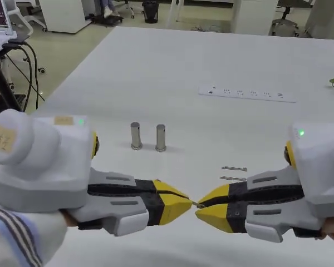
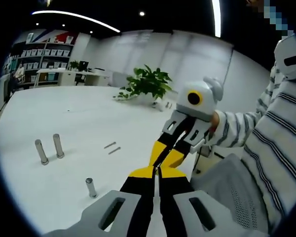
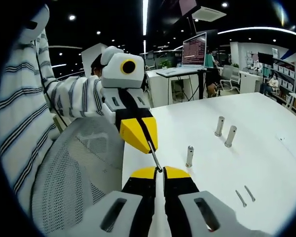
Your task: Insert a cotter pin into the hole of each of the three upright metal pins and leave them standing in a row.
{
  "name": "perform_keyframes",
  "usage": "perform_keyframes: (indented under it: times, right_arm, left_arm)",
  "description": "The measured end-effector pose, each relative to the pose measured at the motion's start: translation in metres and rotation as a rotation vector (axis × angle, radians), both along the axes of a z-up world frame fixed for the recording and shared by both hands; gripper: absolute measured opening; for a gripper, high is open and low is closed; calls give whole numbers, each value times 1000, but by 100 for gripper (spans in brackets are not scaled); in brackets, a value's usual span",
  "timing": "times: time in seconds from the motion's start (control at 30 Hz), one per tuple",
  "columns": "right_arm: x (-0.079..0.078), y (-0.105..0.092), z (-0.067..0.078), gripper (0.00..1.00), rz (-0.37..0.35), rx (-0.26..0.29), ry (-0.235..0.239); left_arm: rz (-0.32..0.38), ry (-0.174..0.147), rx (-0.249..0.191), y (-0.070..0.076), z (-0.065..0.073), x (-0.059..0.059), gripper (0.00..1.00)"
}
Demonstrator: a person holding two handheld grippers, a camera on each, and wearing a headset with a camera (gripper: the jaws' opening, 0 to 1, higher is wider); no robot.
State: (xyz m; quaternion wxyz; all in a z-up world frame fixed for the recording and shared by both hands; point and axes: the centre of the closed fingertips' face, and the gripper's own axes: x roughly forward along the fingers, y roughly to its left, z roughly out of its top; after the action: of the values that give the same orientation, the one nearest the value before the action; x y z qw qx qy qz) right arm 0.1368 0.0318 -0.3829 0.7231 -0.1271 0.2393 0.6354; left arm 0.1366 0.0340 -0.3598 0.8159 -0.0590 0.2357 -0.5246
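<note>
Cotter pin (image 1: 196, 204) is seen bridging the yellow tips of the two grippers, low and central in the head view, above the white table (image 1: 156, 72). The left gripper (image 1: 185, 201) comes in from the left and the right gripper (image 1: 201, 207) from the right, nose to nose. Both pairs of jaws are drawn narrow, with only a thin seam between them. In the right gripper view the thin pin runs from the seam of the left jaws to the seam of the right jaws, so it appears pinched at both ends.

Two metal pins (image 1: 136, 136) are stood upright side by side, close together but apart, beyond the grippers. A third metal pin (image 3: 189, 156) is stood upright nearer the grippers, set apart from that pair. Two spare cotter pins (image 1: 234, 168) are laid flat and roughly parallel on the table, to the right of the paired pins.

Writing: a tan sticker (image 1: 0, 137) is carried on the left gripper's housing, and nothing on it can be read. A white power strip (image 1: 247, 93) lies farther back, its markings too small to tell. Lines of text are shown on a monitor (image 3: 194, 49) behind the table and cannot be read. A striped sleeve (image 3: 74, 96) is seen behind the left gripper.
</note>
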Motion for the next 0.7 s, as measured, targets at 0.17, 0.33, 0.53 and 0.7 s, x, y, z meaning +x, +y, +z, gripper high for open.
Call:
perform_keyframes:
  times: [0.17,0.33,0.53,0.7]
  right_arm:
    - [-7,1,-4,0,39,-19,4]
    - [-12,1,-5,0,68,-22,10]
    - [-13,3,-7,0,98,-49,-8]
    - [-2,5,-7,0,73,-56,-24]
  left_arm:
    - [-39,-16,40,2,-6,-7,0]
    - [-101,-75,95,5,-15,-13,0]
    - [-100,-80,100,9,-20,-9,0]
    - [-39,-117,127,19,-19,10,4]
